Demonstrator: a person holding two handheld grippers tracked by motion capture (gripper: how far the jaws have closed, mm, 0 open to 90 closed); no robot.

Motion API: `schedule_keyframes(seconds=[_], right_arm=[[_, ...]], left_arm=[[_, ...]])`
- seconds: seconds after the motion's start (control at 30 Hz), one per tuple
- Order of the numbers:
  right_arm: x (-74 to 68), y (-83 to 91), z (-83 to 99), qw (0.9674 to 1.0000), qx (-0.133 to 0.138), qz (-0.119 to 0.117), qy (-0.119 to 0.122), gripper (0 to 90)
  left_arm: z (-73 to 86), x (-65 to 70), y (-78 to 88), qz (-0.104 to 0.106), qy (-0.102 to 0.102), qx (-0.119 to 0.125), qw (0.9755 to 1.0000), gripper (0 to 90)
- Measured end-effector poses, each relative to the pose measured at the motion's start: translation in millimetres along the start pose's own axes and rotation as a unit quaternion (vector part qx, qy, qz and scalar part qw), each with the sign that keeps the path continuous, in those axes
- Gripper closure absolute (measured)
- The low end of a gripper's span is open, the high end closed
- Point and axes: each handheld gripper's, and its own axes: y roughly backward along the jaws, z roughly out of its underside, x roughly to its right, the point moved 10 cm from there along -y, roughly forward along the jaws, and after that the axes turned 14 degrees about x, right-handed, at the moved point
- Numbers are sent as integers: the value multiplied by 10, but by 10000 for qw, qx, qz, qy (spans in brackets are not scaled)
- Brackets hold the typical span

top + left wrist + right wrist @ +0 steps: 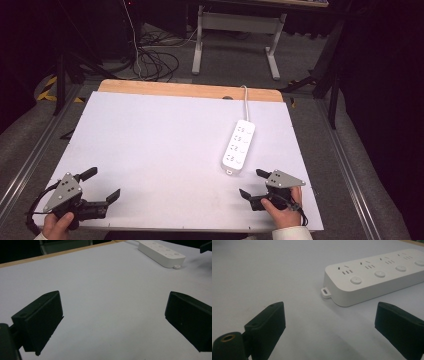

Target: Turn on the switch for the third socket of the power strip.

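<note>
So over on the left, the left gripper [102, 185] sits low at the near corner of the table [150, 135], jaws spread wide with nothing between them, just bare white surface. It's well apart from anything worth grabbing. In the left gripper view the power strip [161, 252] is way off at the far right.

Middle of the table is plain white, with a wood edge strip [190, 90] along the far side.

Then right of centre you get the power strip [238, 146], lying flat, long axis running away from the person and leaning a bit left at the near end. Its white cord [245, 102] goes off the far end toward the table's back edge. The right gripper [251, 184] is near the strip's close end, also wide open and holding nothing. In the right gripper view the strip's rounded end [342, 290] with the small hanging tab [325, 292] is just ahead of the jaws, slightly to the right.

My guess on handling: hard glossy plastic, rigid, fairly light, and probably slippery under the pads. I'd pinch it across the narrow width on the long flat sides near the close end, not by that little tab. The cord will likely drag and twist it a bit, and I'd keep clear of the buttons [356, 280].
</note>
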Motion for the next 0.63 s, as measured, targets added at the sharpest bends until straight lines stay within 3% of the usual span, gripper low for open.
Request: schedule_keyframes(seconds=[0.1,0.27,0.63], right_arm=[[3,6,-5,10000,14,12,7,100],[14,15,-16,10000,55,37,16,131],[17,38,-24,9999,95,43,-6,140]], left_arm=[[14,-2,0,11,-14,-65,10000,20],[36,-10,22,150,185,-170,9996,23],[35,-1,0,148,111,-149,9997,22]])
